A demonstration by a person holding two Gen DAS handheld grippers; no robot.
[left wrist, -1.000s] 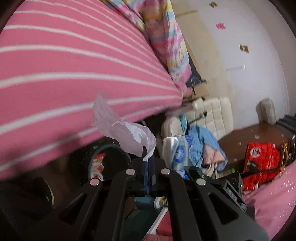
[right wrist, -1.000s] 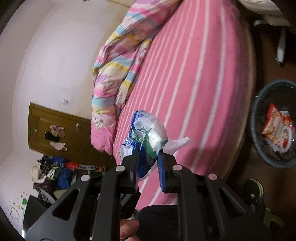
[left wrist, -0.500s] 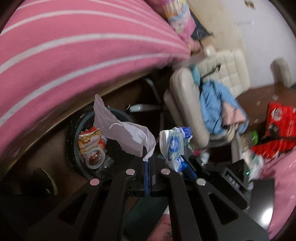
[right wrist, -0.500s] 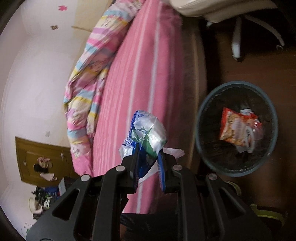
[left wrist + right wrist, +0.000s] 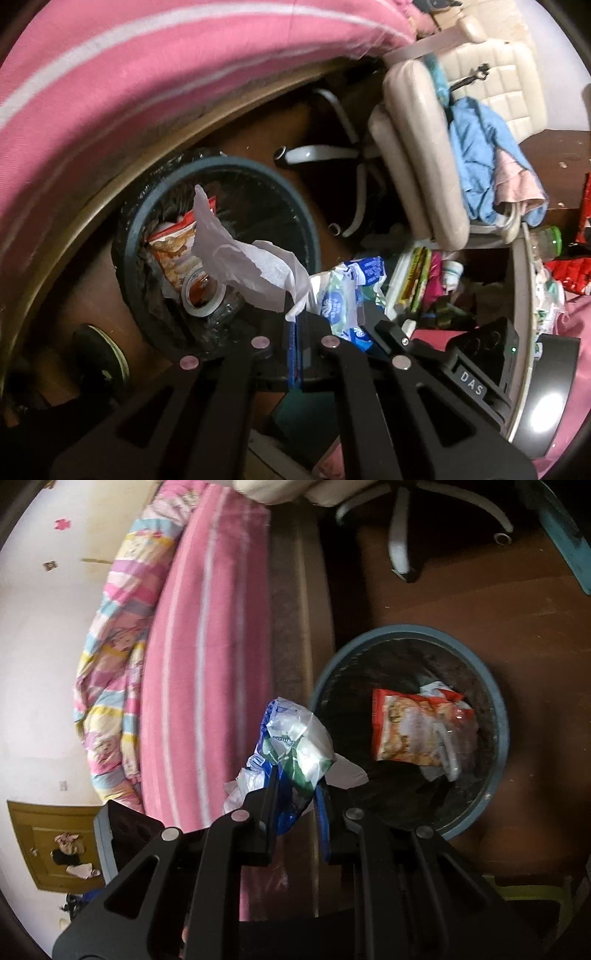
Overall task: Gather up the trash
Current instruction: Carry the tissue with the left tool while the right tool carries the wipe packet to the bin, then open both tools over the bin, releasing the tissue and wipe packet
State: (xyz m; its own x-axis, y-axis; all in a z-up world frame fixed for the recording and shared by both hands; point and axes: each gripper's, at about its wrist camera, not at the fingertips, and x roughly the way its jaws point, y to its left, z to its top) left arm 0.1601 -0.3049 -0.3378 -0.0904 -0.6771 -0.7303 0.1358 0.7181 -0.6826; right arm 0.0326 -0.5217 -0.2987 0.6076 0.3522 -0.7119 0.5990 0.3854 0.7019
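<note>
Two pieces of trash are in my grip, one per hand. My left hand-held gripper (image 5: 295, 325) has its jaws pressed together on a corner of a white tissue (image 5: 251, 266), which stands up limp and torn-edged from the tips and leans out over the bin (image 5: 314, 236). My right hand-held gripper (image 5: 297, 794) pinches a crumpled blue, green and clear wrapper (image 5: 295, 742), a puffy wad sticking up between the jaws.

What matters for the drop is where the bin's mouth lies. From the left hand it is ahead and a little to the left, with the tissue's free end already above the opening. From the right hand it is ahead and to the right, and the wrapper sits over the near rim, by the bed (image 5: 207, 664) edge, so I judge the left hand is better placed to let go first. Inside the bin lies a red snack bag (image 5: 413, 731) with some clear plastic.
</note>
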